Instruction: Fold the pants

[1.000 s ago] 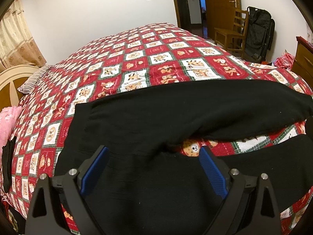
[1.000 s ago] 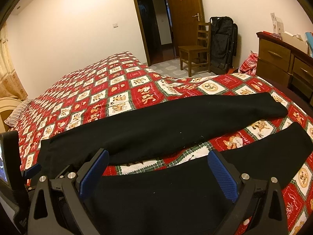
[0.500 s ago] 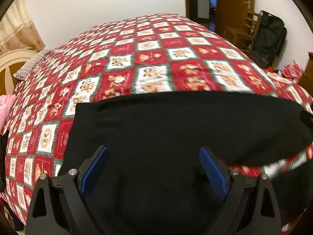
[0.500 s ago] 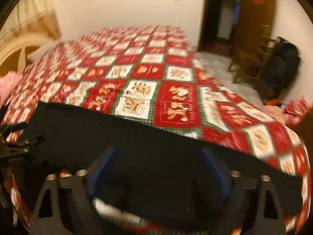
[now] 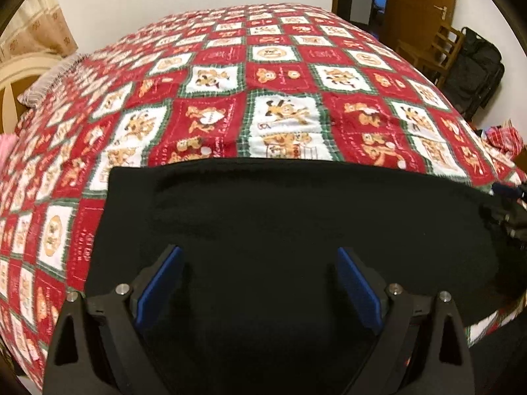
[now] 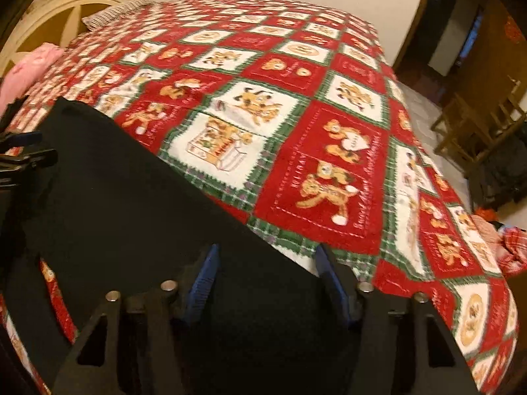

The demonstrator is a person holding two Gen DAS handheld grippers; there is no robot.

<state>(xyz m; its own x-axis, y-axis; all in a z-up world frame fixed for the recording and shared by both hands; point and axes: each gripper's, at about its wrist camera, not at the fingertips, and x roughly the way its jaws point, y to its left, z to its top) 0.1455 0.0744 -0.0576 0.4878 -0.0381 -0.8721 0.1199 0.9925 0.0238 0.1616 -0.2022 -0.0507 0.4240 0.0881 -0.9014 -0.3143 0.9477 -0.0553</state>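
As both grippers drop over the pants (image 5: 290, 217):
L gripper (image 5: 258, 283): jaws wide, empty.
R gripper (image 6: 266, 283): jaws just narrowing, cloth edge between, not pinched yet.
Change: near leg now laid over far leg.
Meaning: lengthwise fold done, cross fold next.

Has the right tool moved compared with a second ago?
Yes. The right tool swung left: the wooden chair slid to the view's right edge. Its jaws have been closing over the black pants.

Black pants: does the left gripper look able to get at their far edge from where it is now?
Probably yes. The left gripper hangs open above the black pants, and nothing lies between it and their far edge on the quilt.
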